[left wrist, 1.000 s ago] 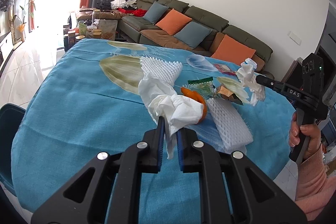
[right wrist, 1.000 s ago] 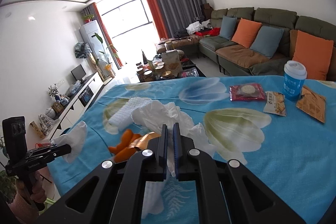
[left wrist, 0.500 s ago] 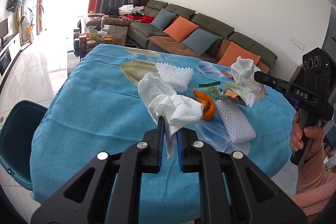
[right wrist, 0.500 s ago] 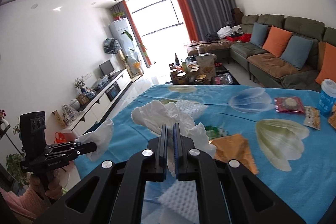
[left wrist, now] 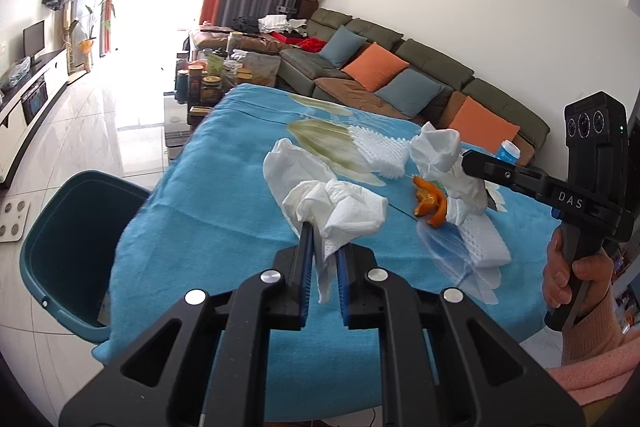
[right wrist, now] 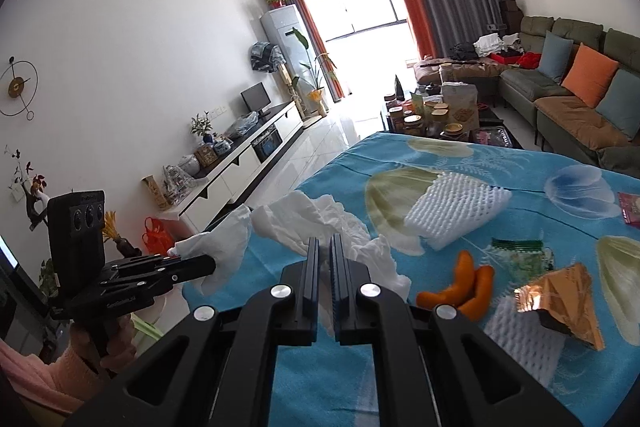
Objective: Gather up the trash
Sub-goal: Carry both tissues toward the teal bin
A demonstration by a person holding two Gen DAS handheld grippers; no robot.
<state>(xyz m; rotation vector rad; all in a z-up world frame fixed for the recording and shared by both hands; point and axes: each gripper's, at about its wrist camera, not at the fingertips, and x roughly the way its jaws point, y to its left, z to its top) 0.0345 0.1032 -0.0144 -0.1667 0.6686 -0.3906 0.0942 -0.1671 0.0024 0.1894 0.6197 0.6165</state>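
Ahead of both sets of fingers spreads the blue flowered tablecloth (left wrist: 224, 211), with a teal bin (left wrist: 60, 251) on the floor off to the left of the left gripper's (left wrist: 322, 247) fingers. Two white foam nets (right wrist: 452, 211) lie on the cloth beyond the right gripper's (right wrist: 325, 259) fingers. The left gripper is clenched on a crumpled white tissue (left wrist: 340, 207) sticking up between its fingers; the right gripper pinches another white tissue (right wrist: 320, 219) the same way. Orange peel (right wrist: 460, 291) and a copper foil wrapper (right wrist: 560, 295) lie right of the right fingers.
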